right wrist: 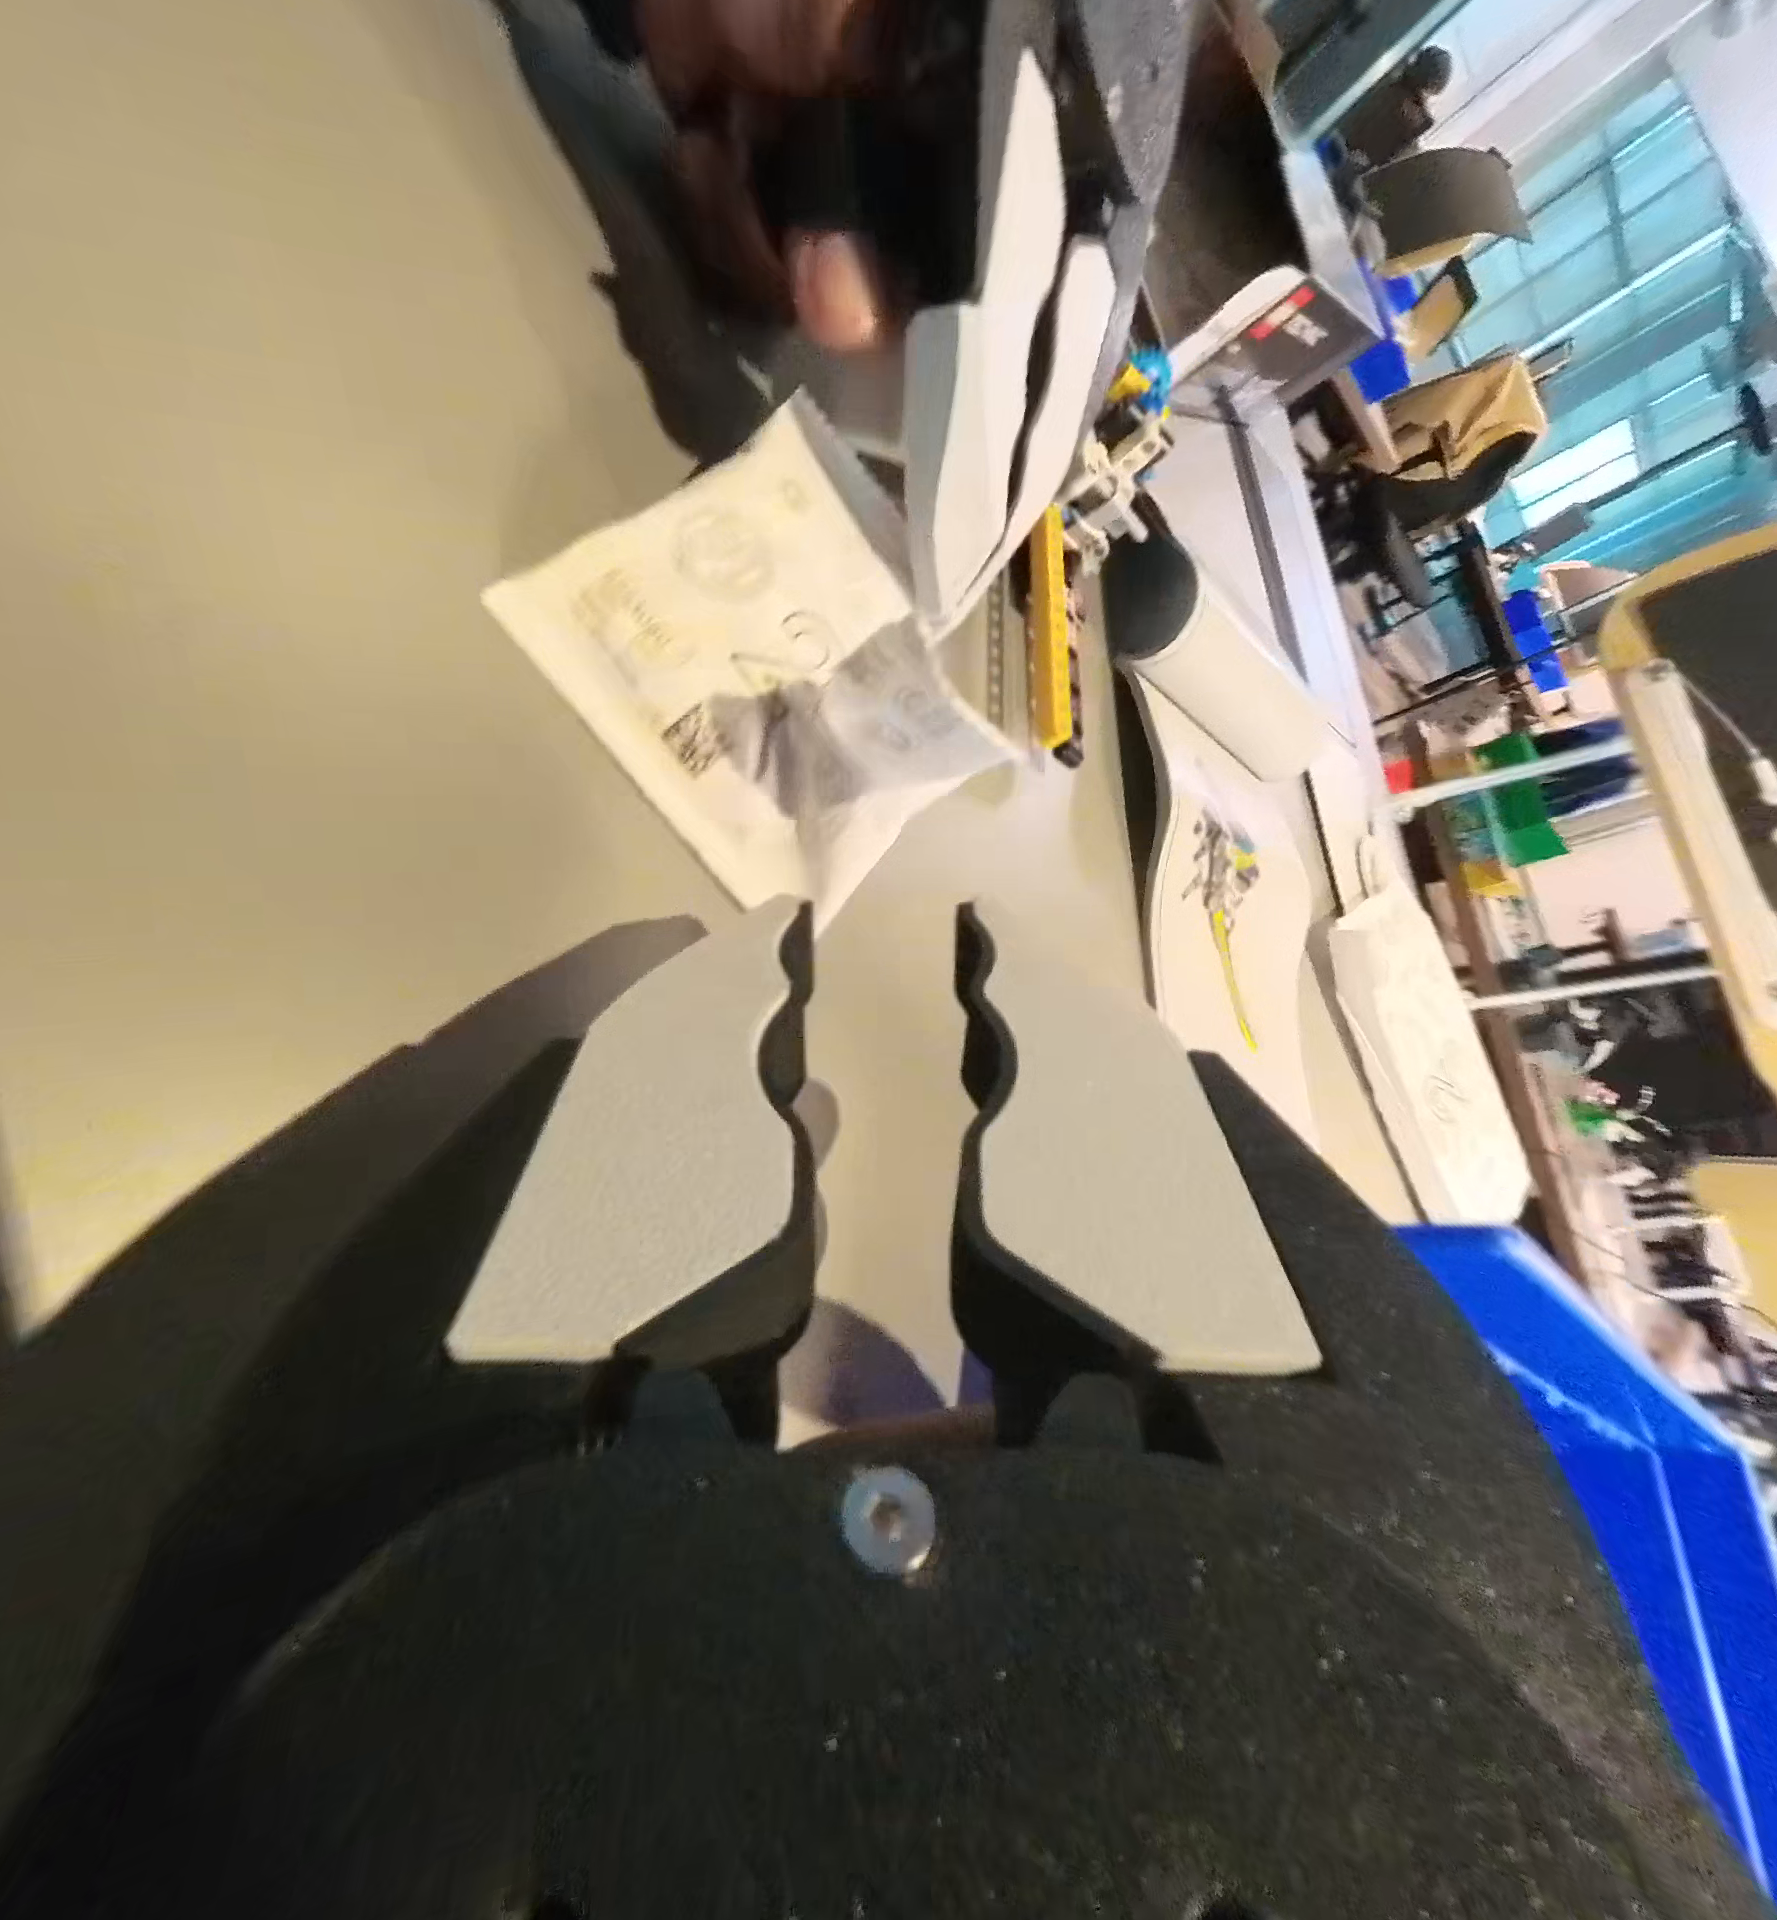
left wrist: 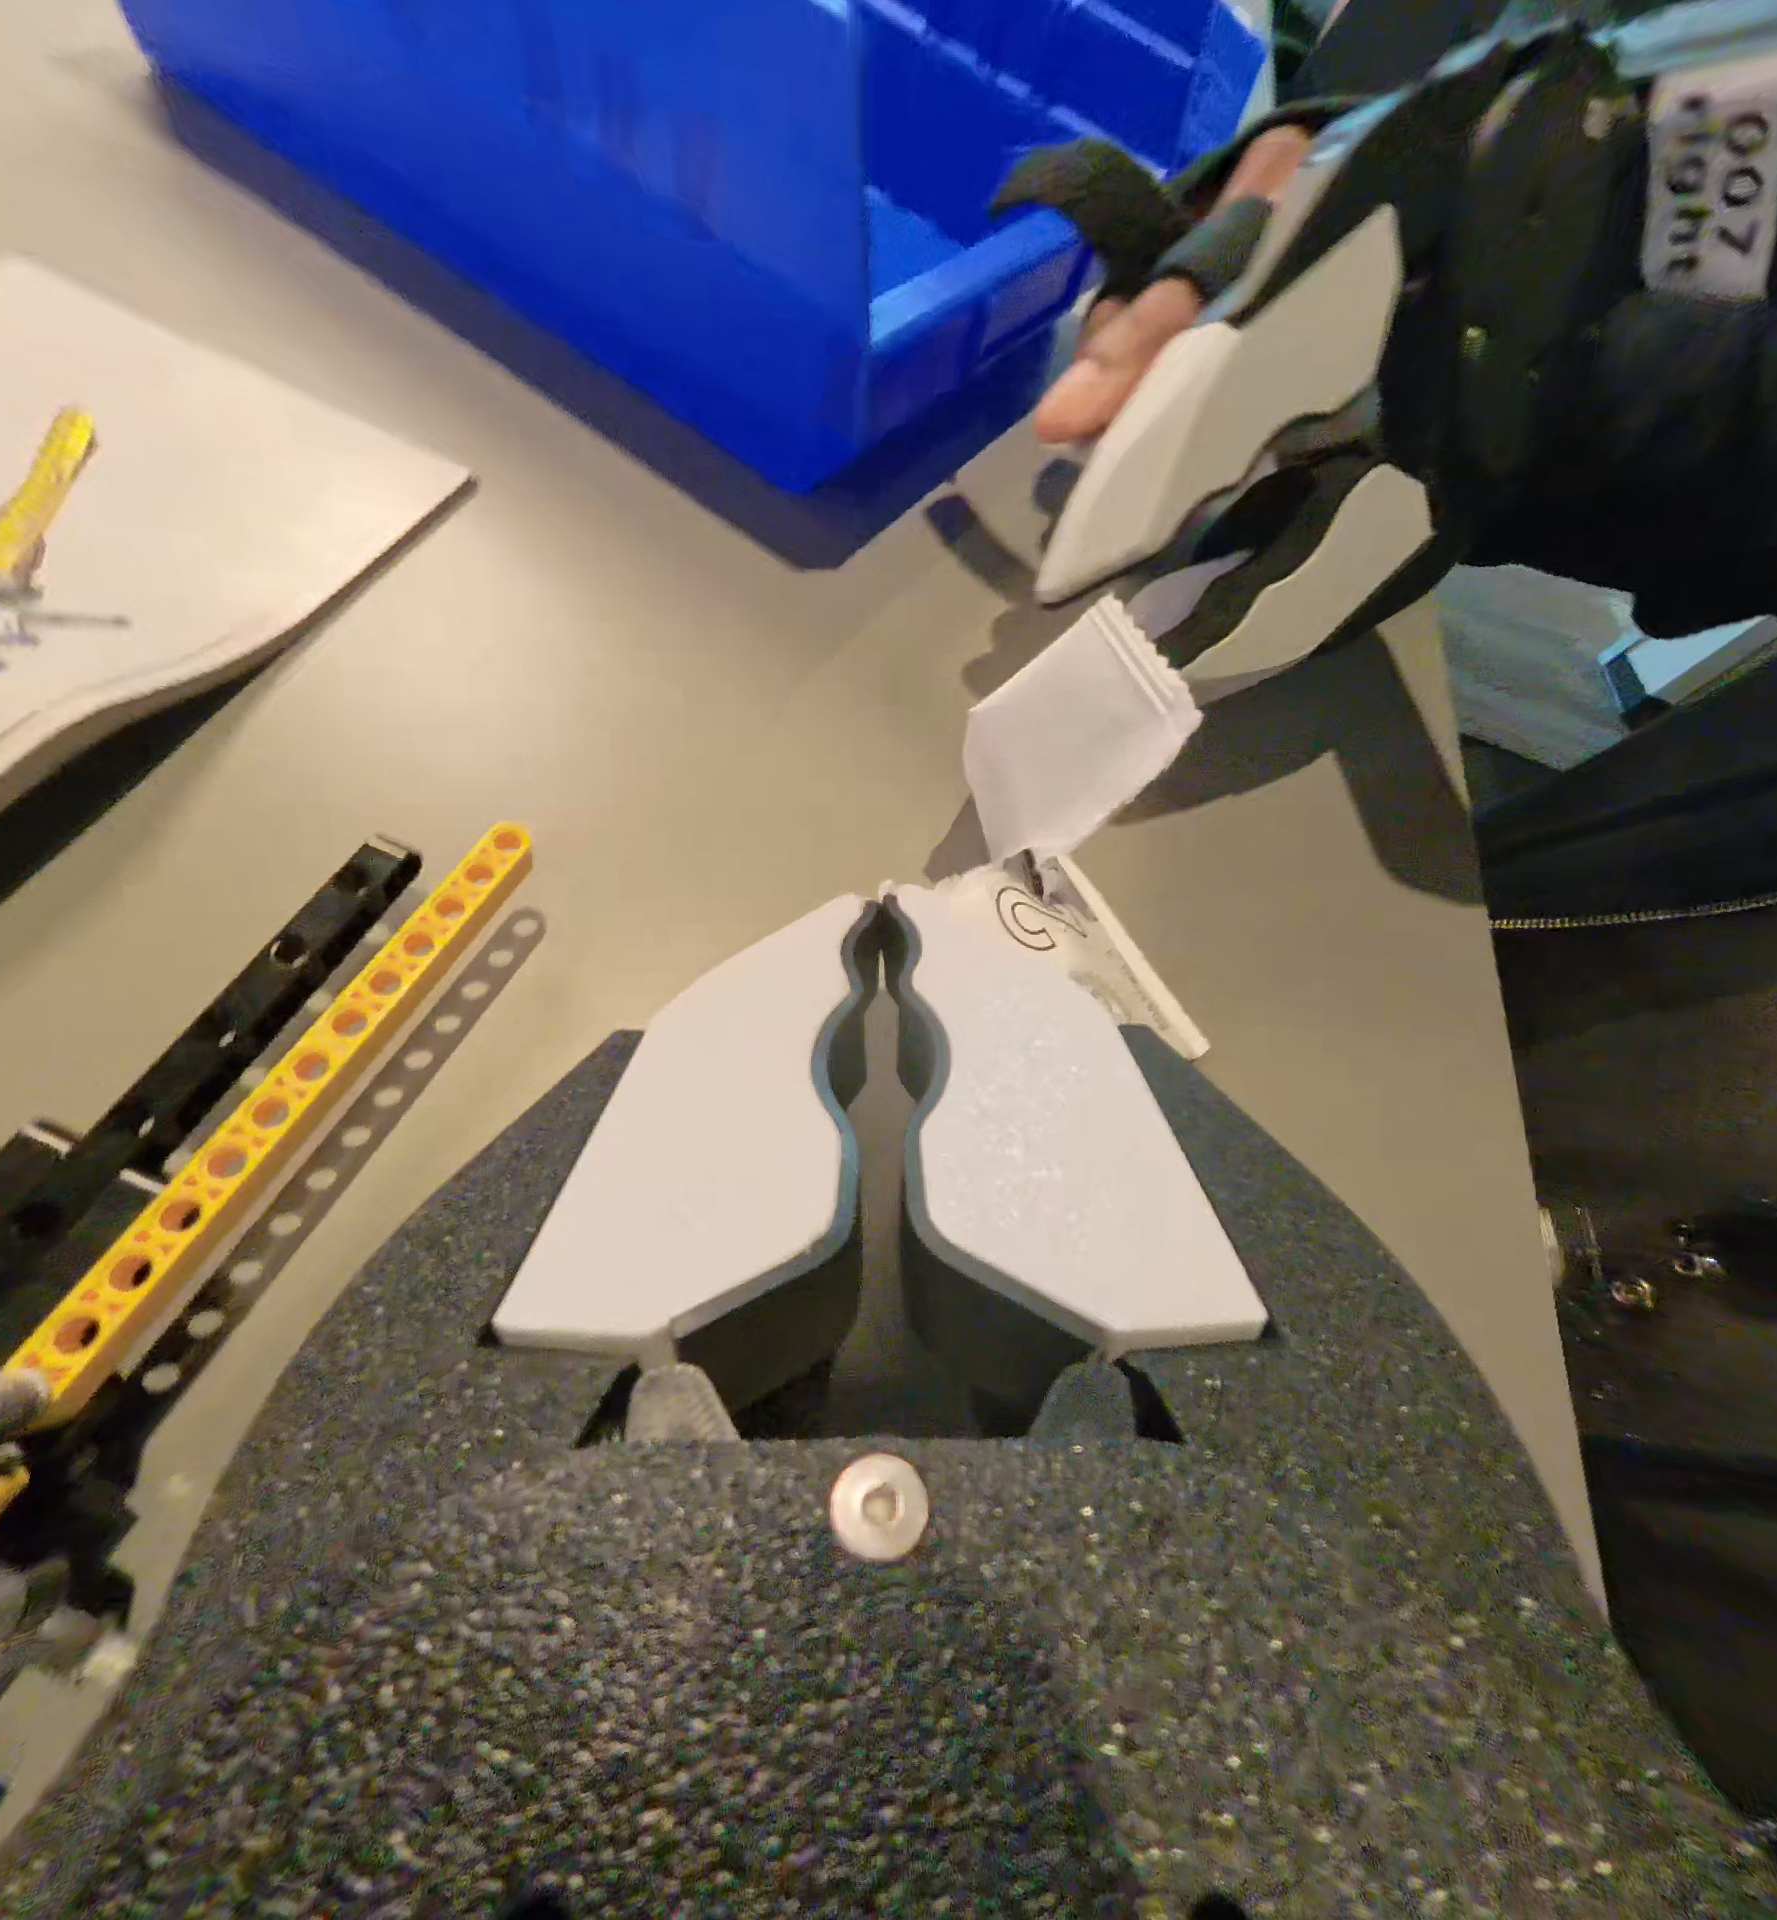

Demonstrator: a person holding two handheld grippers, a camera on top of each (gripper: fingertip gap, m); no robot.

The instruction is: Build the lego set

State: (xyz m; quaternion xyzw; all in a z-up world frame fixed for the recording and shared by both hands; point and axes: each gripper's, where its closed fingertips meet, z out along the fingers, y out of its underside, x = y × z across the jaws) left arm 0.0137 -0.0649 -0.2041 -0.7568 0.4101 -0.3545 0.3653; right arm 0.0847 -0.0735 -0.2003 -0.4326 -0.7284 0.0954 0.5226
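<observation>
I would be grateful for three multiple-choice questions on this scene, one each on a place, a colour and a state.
1. Where is the yellow beam? A inside a cup; B alongside a black beam; C on a chair.
2. What colour is the bin? A red; B blue; C green.
3. How do the jaws of the left gripper stand? A wide open; B shut on nothing; C shut on the white bag.

Answers: B, the two beams run side by side in the left wrist view; B, its walls are plainly blue; C, the tips meet and pinch the bag's edge.
</observation>
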